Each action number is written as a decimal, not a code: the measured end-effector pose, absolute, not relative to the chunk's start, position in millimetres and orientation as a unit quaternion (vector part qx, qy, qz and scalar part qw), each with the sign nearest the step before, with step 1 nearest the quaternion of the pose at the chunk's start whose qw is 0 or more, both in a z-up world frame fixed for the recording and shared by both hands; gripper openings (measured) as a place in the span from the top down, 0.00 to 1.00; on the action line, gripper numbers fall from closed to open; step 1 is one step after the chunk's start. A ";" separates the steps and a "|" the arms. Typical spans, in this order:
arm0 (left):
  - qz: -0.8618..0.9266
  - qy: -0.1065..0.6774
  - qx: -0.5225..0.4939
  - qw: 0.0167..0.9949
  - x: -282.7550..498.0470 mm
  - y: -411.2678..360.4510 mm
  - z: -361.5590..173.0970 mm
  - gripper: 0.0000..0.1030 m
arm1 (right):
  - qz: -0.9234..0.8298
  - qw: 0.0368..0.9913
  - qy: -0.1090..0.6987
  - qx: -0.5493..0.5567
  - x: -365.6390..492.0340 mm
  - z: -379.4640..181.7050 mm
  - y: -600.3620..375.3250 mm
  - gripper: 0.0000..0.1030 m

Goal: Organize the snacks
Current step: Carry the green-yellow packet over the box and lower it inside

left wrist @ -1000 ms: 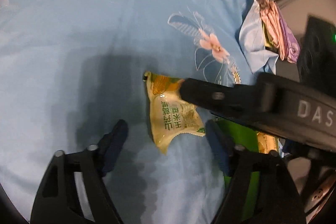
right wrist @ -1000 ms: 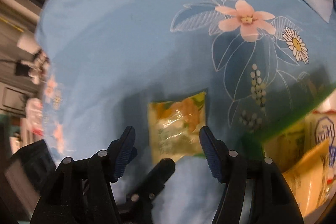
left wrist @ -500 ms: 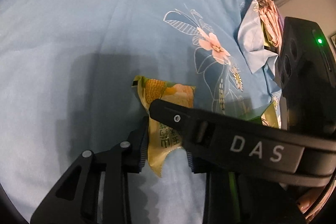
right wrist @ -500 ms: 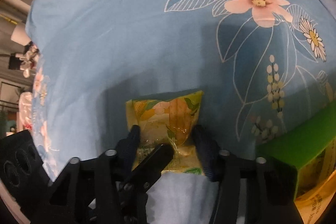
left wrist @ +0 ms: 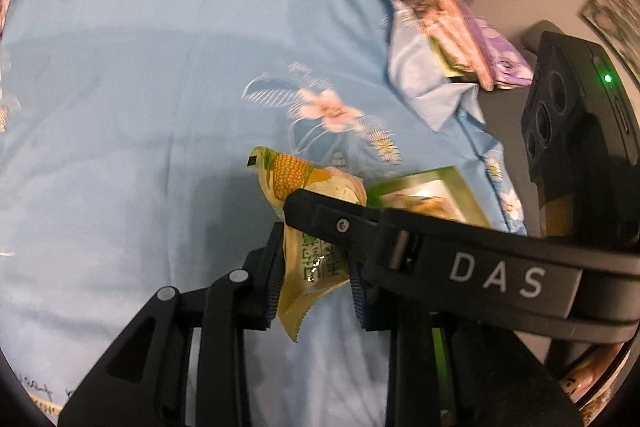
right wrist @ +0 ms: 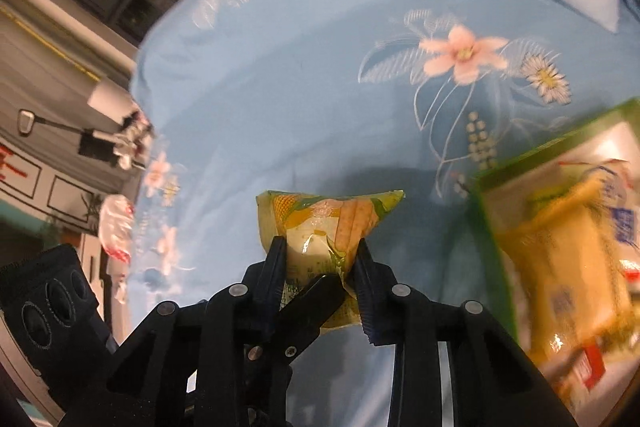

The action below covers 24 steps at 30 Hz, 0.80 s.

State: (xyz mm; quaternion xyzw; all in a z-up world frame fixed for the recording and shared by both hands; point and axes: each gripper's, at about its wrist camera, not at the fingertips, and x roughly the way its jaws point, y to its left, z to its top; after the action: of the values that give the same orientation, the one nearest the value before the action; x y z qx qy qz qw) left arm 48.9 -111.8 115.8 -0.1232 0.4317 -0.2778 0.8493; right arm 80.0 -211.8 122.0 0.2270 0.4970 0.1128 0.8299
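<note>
The snack pack (left wrist: 310, 223) (right wrist: 324, 233), yellow with a corn cob printed at one end, is pinched from both sides at once. It is clamped by the left gripper (left wrist: 316, 285) across its lower part, and by the right gripper (right wrist: 322, 259) across its middle; both sets of jaws are pressed tight against the wrapper. A second ago the pack lay flat on the sheet between spread jaws; half a second ago the jaws were closed on it while it was still down. It is now held clear of the blue flowered sheet (left wrist: 140, 107) (right wrist: 300, 47), and more of the room is taken in by both views.

The long axis of the pack is aligned roughly with the fingers. The corn end is pointed away from the cameras; the crimped seam at the near end hangs below the left jaws.

A green box (left wrist: 434, 193) (right wrist: 560, 227) is seen to the right, near the pack. Other yellow packets (right wrist: 572, 267) are held inside it, blurred. Folded cloths (left wrist: 460, 39) are piled at the sheet's far right edge.
</note>
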 end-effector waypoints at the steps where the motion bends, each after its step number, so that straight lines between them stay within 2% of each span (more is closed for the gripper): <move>1: -0.282 0.424 -0.117 0.853 42.3 -115.2 123.1 0.74 | 0.113 0.836 0.486 0.229 71.6 130.0 -214.8 0.66; 7: -0.329 0.381 -0.073 0.861 -2.4 -147.1 160.2 0.73 | 0.089 0.868 0.420 0.252 13.2 168.3 -248.0 0.66; 11: -0.378 0.367 -0.045 0.848 -26.4 -183.1 167.4 0.73 | 0.042 0.880 0.387 0.274 -22.2 174.5 -277.6 0.66; 16: -0.428 0.382 -0.024 0.819 -38.9 -229.6 153.8 0.73 | -0.017 0.878 0.373 0.300 -51.6 161.5 -315.9 0.66; 24: -0.454 0.437 0.012 0.776 -47.2 -283.6 116.6 0.73 | -0.074 0.845 0.398 0.349 -71.7 118.3 -365.4 0.66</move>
State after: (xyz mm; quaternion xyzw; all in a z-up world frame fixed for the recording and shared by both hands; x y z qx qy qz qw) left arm -47.2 -283.6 116.6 0.0116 0.4366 -0.4543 0.7764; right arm -71.7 -365.4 118.2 0.3489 0.3980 -0.0740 0.8452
